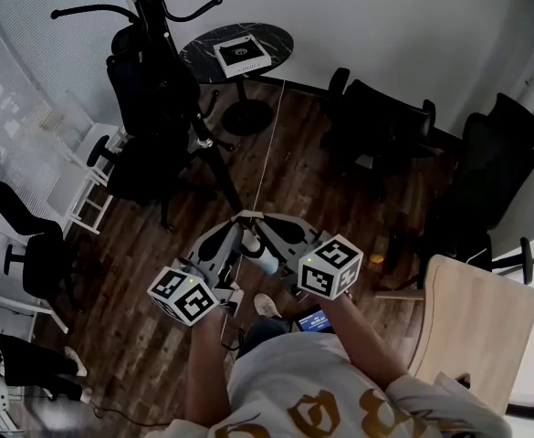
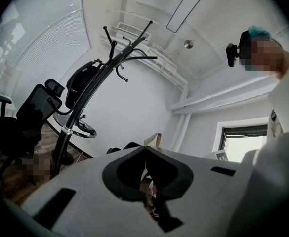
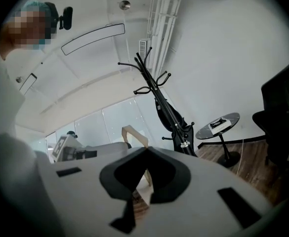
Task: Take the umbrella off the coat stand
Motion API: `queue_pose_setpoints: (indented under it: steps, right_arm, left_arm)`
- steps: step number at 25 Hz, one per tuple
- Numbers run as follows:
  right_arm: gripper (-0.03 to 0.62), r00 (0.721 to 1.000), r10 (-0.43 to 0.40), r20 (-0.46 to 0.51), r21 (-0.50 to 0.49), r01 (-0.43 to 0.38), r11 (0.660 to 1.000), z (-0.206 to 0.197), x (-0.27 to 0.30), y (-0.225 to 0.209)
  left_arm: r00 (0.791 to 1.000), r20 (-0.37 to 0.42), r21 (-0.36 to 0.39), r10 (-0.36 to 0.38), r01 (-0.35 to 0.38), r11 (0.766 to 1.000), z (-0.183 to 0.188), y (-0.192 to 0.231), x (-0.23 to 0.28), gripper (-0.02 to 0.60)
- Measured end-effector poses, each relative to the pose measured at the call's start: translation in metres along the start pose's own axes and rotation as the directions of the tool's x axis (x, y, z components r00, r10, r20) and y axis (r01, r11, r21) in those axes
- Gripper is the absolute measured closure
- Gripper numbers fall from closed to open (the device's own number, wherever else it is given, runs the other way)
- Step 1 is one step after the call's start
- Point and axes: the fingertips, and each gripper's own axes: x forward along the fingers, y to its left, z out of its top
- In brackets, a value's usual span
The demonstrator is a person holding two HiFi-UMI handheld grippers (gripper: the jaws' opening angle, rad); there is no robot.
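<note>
Left gripper view shows the left gripper (image 2: pixel 145 148) closed, its jaw tips meeting on nothing. The right gripper (image 3: pixel 146 149) is the same, tips together and empty. The umbrella (image 3: pixel 168 111), black and folded, hangs along the pole of the stand (image 3: pixel 145 70), well ahead of the right gripper, above and just right of its jaws. From the left gripper the stand rises up and to the left, well apart. In head view both grippers sit side by side, pointing toward the stand
</note>
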Motion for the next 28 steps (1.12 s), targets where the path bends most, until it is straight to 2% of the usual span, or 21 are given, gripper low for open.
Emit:
queue_pose_setpoints:
  steps: [7,28]
  right_arm:
    - [0.582,1.0,0.008,-0.021,-0.037,-0.009,0.999,-0.008,-0.001,0.013]
    - [0.582,0.999,0.023,-0.035,-0.026,-0.024,0.999,-0.006,-0.003,0.001]
  left_arm:
    - [0.999,0.024,-0.011,0.029,-0.029,1.0,-0.004,-0.002,-0.012,0.559]
    - [0.997,0.03,-0.011,0.074,-0.074,0.997,-0.005,0.003,-0.009,0.558]
